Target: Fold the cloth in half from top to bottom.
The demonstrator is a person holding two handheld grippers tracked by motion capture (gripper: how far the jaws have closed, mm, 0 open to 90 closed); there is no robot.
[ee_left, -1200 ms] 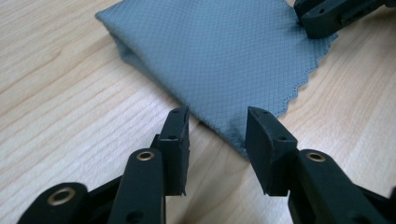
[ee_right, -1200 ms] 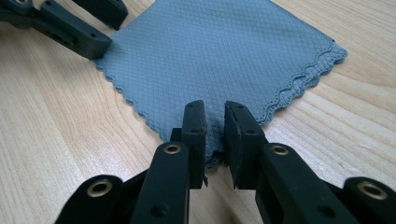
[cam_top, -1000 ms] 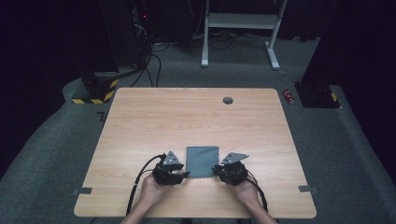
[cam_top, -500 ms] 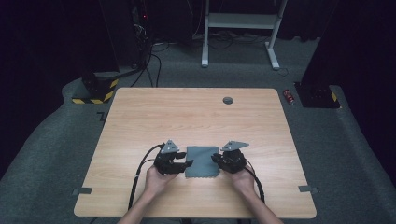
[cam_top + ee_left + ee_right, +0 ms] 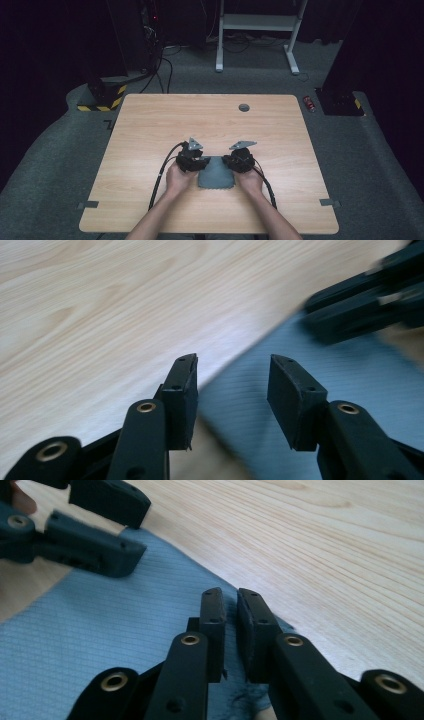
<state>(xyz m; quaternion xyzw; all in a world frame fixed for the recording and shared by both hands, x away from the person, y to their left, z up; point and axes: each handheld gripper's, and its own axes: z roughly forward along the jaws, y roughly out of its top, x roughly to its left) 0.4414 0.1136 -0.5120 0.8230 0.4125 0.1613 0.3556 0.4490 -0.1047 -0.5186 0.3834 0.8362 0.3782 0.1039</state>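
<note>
A grey-blue cloth point(image 5: 216, 174) lies flat on the wooden table point(image 5: 200, 120), near its front edge. My left gripper point(image 5: 192, 159) is at the cloth's far left corner. In the left gripper view the cloth point(image 5: 350, 375) has its edge between the left gripper's point(image 5: 232, 365) open jaws. My right gripper point(image 5: 241, 159) is at the far right corner. In the right gripper view the right gripper point(image 5: 231, 597) has its jaws closed on a bunched edge of the cloth point(image 5: 100, 625). The left gripper point(image 5: 142, 527) stands open across the cloth.
A small dark round cap point(image 5: 244, 107) sits in the tabletop near the far edge. Black cables point(image 5: 162, 170) trail back from both grippers along the forearms. Beyond the table are a white frame point(image 5: 257, 22) and a yellow-and-black base point(image 5: 102, 97) on the floor.
Both grippers have slid forward along the cloth's sides, from its near corners to its far corners. The cloth's near edge now looks slightly wavy.
</note>
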